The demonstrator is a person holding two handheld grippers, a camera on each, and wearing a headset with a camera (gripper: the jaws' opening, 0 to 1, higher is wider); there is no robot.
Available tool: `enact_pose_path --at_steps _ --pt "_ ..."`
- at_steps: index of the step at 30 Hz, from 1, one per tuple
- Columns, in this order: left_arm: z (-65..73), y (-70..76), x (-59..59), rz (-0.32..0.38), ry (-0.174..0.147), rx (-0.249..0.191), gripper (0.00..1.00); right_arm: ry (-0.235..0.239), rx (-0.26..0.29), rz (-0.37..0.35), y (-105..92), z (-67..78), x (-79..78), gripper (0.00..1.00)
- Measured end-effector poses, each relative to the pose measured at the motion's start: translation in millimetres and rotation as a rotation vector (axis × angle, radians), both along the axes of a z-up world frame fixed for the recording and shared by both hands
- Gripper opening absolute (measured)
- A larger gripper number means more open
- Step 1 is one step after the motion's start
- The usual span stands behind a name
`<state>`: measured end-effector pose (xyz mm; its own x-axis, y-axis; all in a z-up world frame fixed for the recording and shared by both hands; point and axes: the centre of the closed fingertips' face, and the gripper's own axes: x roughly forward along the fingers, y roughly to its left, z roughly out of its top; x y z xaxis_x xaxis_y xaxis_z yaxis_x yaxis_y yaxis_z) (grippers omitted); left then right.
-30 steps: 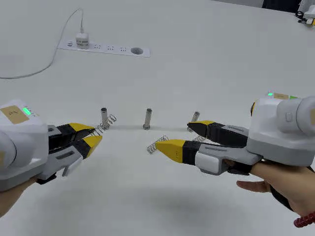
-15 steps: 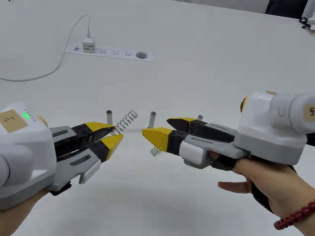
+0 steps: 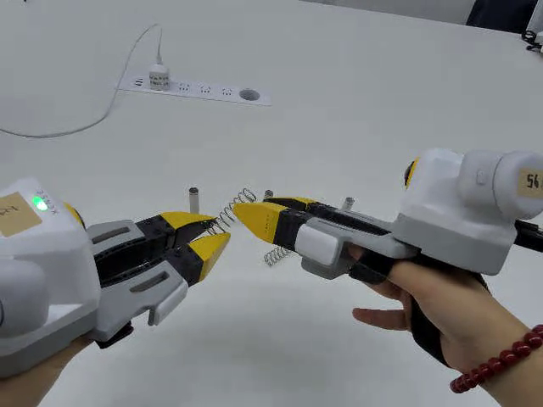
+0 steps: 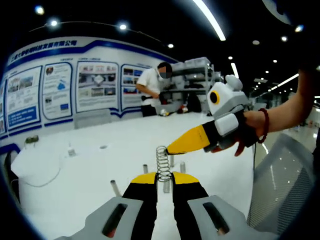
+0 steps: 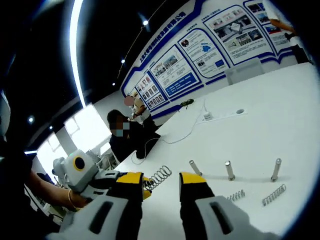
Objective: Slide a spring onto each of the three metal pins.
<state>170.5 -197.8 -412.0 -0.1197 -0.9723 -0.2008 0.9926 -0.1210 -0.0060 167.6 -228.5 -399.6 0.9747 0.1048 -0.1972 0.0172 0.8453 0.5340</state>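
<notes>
Over the last second my left gripper (image 3: 219, 233) has risen from the workbench (image 3: 356, 102) with the first spring (image 3: 235, 206). Its jaws are shut on the lower coils, and the rest stands free beyond the tips. My right gripper (image 3: 254, 206) has swung in from the right pin (image 3: 347, 204) and now sits just beside the spring's free end, jaws parted, holding nothing. Whether the end coil already lies between them I cannot tell. The left pin (image 3: 193, 200), middle pin (image 3: 269, 195) and right pin stand bare; a second spring (image 5: 236, 196) and a third spring (image 5: 274, 195) lie flat near them. My judgement: pick complete, nothing seated yet — a two-handed alignment over a pin looks next.
</notes>
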Motion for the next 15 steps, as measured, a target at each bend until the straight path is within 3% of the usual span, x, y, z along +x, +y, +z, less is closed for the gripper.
enact_pose_path --at_steps 5,15 --pt "5.4 0.5 -4.6 -0.017 -0.010 -0.034 0.10 -0.028 0.082 -0.004 0.7 4.7 0.9 0.26" --pt "13.9 -1.7 -10.7 -0.045 -0.022 -0.080 0.10 -0.065 0.189 -0.006 4.3 12.0 -0.1 0.20"
